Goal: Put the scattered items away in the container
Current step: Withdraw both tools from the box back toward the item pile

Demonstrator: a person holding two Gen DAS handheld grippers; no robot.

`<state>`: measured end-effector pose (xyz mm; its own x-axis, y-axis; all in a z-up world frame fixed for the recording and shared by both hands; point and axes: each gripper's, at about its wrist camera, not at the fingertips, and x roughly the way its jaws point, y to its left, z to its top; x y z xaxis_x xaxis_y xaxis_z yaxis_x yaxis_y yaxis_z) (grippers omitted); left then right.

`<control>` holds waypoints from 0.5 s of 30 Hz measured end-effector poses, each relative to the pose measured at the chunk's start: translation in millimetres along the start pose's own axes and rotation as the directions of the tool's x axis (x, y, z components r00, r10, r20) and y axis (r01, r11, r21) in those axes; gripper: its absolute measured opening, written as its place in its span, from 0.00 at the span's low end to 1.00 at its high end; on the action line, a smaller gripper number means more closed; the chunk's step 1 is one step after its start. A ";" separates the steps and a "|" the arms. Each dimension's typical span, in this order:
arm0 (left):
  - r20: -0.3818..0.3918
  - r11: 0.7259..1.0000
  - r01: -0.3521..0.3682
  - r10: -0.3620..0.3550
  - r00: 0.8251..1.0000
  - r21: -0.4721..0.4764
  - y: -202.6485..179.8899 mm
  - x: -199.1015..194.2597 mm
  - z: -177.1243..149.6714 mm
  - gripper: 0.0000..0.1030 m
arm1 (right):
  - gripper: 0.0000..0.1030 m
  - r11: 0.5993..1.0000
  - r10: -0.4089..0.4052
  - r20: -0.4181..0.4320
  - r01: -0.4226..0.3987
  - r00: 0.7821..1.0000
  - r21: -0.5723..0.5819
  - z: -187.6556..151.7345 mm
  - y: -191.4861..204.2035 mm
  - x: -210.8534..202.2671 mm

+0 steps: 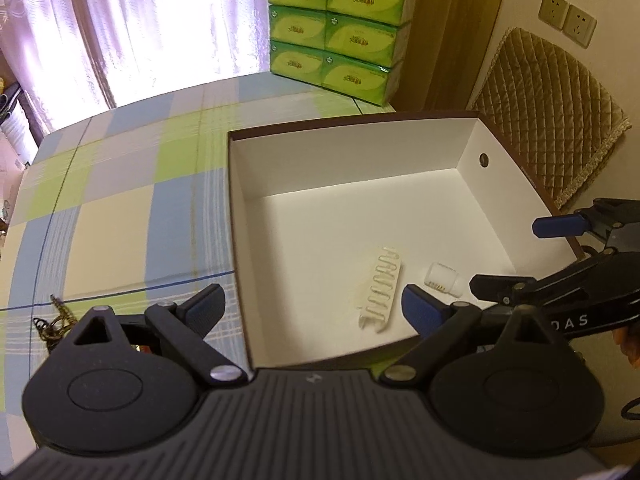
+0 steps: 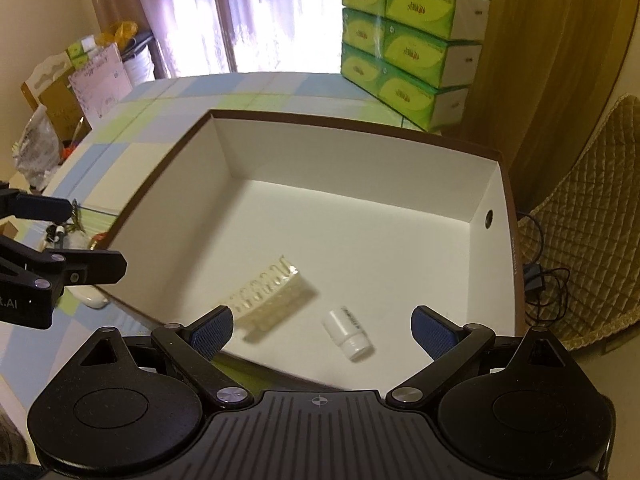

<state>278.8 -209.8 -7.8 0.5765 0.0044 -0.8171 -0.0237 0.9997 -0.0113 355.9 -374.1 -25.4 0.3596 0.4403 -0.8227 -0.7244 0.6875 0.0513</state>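
Ahead of both released tools, left tool (image 1: 312, 306) and right tool (image 2: 322, 326), sat the box (image 2: 360, 128); remaining bench clutter (image 1: 54, 320) likely needed a centred, gentle pinch.

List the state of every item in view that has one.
box: open, lidless, upright
small white bottle: capped, on its side in the box
comb-like white plastic piece: lying in the box
left gripper: jaws open, empty
right gripper: jaws open, empty
tissue packs: stacked, wrapped
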 end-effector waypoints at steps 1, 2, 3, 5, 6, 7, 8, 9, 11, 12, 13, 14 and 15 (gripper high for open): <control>0.003 1.000 0.001 -0.001 1.000 0.000 2.5 -3.1 -2.9 0.91 | 0.97 1.000 0.000 0.005 0.000 1.000 0.005 -1.6 3.4 -2.2; 0.006 1.000 0.002 -0.002 1.000 0.001 5.1 -6.2 -5.9 0.91 | 0.97 1.000 -0.001 0.009 0.001 1.000 0.011 -3.1 6.5 -4.1; 0.009 1.000 0.004 -0.004 1.000 0.001 7.7 -9.4 -8.8 0.91 | 0.97 1.000 -0.001 0.011 0.001 1.000 0.018 -4.6 9.7 -5.6; 0.013 1.000 0.010 -0.010 1.000 0.002 13.6 -15.2 -14.7 0.91 | 0.97 0.999 -0.003 0.014 0.002 1.000 0.034 -8.0 17.0 -8.0; 0.014 1.000 0.013 -0.013 1.000 0.004 17.0 -18.1 -17.9 0.91 | 0.97 0.999 -0.005 0.013 0.004 1.000 0.043 -9.8 21.0 -8.8; 0.014 1.000 0.015 -0.015 1.000 0.005 20.5 -21.1 -21.0 0.91 | 0.97 0.999 -0.009 0.012 0.008 1.000 0.050 -11.5 25.6 -9.6; 0.015 1.000 0.018 -0.019 1.000 0.008 24.0 -23.8 -23.8 0.91 | 0.97 0.998 -0.013 0.012 0.012 1.000 0.056 -13.3 30.3 -10.4; 0.017 1.000 0.022 -0.022 1.000 0.013 27.7 -26.6 -26.7 0.91 | 0.97 0.998 -0.017 0.012 0.016 1.000 0.062 -14.7 34.8 -11.1; 0.018 0.999 0.027 -0.028 0.999 0.024 34.5 -31.6 -31.6 0.91 | 0.97 0.997 -0.024 0.011 0.023 1.000 0.077 -18.3 44.1 -12.6; 0.017 0.999 0.031 -0.031 0.999 0.029 38.2 -34.2 -34.1 0.91 | 0.97 0.996 -0.028 0.010 0.027 1.000 0.086 -20.1 48.8 -13.5; 0.016 0.999 0.035 -0.036 0.999 0.034 42.4 -37.0 -36.7 0.91 | 0.97 0.995 -0.033 0.010 0.032 0.999 0.095 -21.6 53.4 -14.0; 0.016 0.998 0.040 -0.040 0.999 0.038 46.8 -40.1 -39.3 0.91 | 0.97 0.994 -0.039 0.011 0.037 0.999 0.104 -23.1 58.2 -14.7; 0.016 0.998 0.043 -0.044 0.999 0.042 51.7 -43.1 -42.1 0.91 | 0.97 0.993 -0.044 0.010 0.043 0.999 0.114 -24.8 63.6 -15.4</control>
<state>218.4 -159.3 2.5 0.5903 -0.0390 -0.8062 0.0357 0.9991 -0.0222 289.8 -351.4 -23.5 0.3972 0.4155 -0.8183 -0.6367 0.7669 0.0804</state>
